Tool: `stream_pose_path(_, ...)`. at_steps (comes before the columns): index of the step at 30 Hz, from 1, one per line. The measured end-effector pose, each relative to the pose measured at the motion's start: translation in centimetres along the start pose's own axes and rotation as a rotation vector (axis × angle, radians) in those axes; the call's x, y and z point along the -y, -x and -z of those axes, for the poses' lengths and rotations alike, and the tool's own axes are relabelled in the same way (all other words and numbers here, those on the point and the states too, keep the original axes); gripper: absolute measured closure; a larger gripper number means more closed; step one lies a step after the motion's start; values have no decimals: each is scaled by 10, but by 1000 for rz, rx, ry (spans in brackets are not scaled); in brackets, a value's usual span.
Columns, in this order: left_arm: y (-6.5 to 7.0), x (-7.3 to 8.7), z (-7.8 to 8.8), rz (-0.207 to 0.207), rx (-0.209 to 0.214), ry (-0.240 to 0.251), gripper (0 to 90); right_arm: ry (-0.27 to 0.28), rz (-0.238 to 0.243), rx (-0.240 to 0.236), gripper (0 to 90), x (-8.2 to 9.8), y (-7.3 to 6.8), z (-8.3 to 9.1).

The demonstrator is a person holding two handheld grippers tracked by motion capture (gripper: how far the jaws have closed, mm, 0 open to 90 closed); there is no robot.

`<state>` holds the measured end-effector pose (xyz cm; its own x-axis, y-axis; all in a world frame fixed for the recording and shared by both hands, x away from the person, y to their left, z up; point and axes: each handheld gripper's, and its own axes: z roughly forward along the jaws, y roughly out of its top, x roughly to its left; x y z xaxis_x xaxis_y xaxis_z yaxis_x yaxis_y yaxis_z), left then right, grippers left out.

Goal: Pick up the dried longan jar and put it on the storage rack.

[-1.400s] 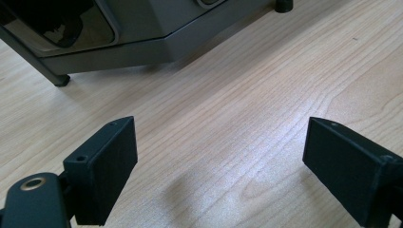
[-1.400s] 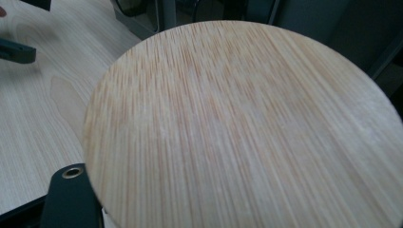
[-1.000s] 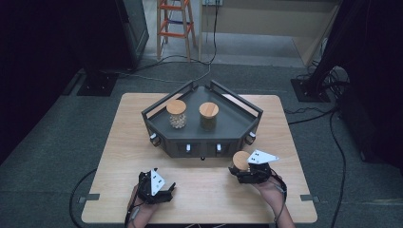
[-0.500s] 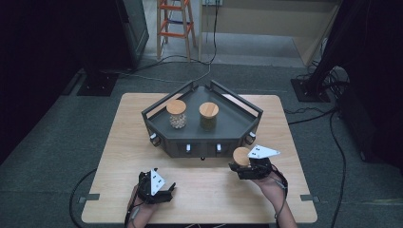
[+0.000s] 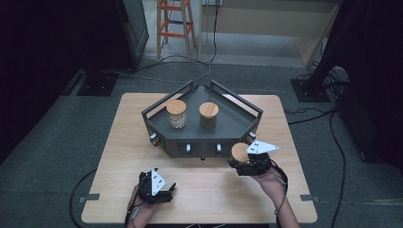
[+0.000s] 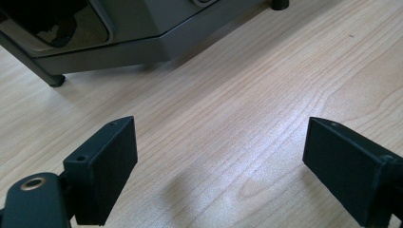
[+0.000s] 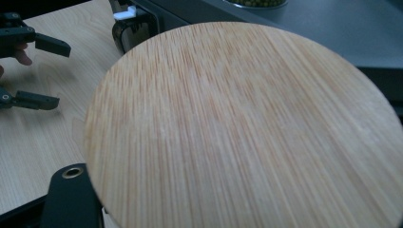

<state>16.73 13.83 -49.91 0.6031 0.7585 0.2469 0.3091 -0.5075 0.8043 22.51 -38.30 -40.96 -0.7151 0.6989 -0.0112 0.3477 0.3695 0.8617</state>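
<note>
High view shows us the jar with the wooden lid (image 5: 239,152) clamped in our right tongs (image 5: 244,164), held just off the worktop (image 5: 119,156) before the dark tray's (image 5: 237,124) front right corner. We judge we are carrying it toward the tray, beside the two jars (image 5: 177,114) there; next comes a lift over the rail. Our left tongs (image 5: 161,192) rest wide and empty, well apart.

A light wooden table (image 5: 119,156) on grey carpet carries a dark grey angular railed tray (image 5: 228,124) on short feet at its far middle, with the near boards bare around it
</note>
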Motion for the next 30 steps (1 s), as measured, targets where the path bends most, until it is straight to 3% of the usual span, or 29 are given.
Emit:
stream_pose_path(14, -2, 2, 1, 19, 3, 9, 111, -11, -20, -4, 255, -13, 4, 0)
stream_pose_path(30, -4, 3, 2, 36, 6, 15, 111, -3, 9, 11, 255, -31, 3, 8)
